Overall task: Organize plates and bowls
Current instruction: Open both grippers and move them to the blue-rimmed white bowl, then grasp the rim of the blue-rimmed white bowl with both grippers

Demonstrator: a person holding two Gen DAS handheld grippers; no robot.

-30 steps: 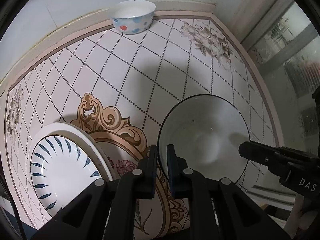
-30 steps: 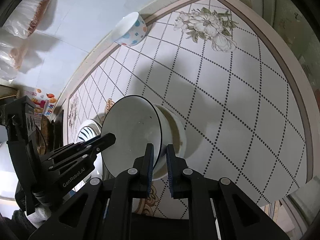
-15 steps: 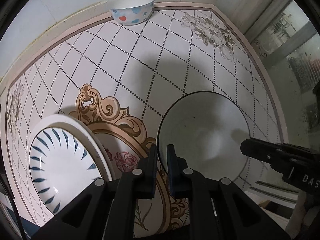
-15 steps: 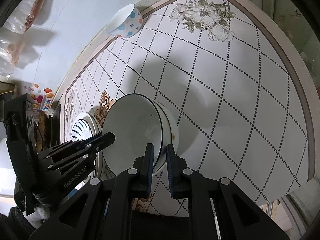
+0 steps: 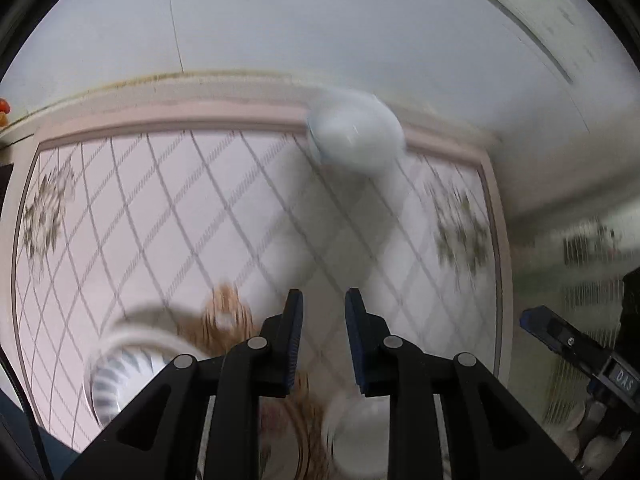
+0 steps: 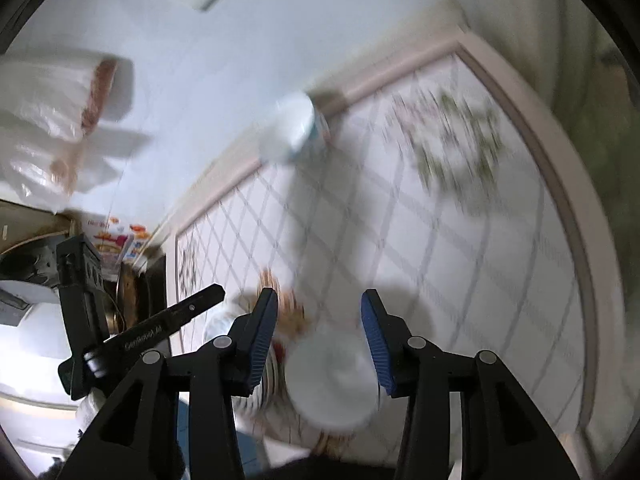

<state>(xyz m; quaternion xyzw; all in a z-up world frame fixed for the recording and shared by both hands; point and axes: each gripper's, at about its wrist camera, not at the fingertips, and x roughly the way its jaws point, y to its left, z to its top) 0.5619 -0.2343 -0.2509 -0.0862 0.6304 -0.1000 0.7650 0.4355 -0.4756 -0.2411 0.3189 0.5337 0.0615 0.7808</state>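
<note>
Both claws gape, gripping nothing — left gripper (image 5: 322, 316), right gripper (image 6: 318, 320) — white bowl (image 6: 332, 384) just below the right's fingertips.

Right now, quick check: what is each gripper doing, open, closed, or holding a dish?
Left gripper: open, holding nothing.
Right gripper: open wide, holding nothing; the blurred white round bowl lies below it, released.

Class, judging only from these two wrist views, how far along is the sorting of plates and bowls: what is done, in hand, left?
Done: a white bowl sits released on the table, apparently nested in another, though blur hides detail. In hand: nothing; the left gripper and right gripper are both open. Left: the small bowl by the far wall and the blue-striped plate stand apart, ungathered.
</note>
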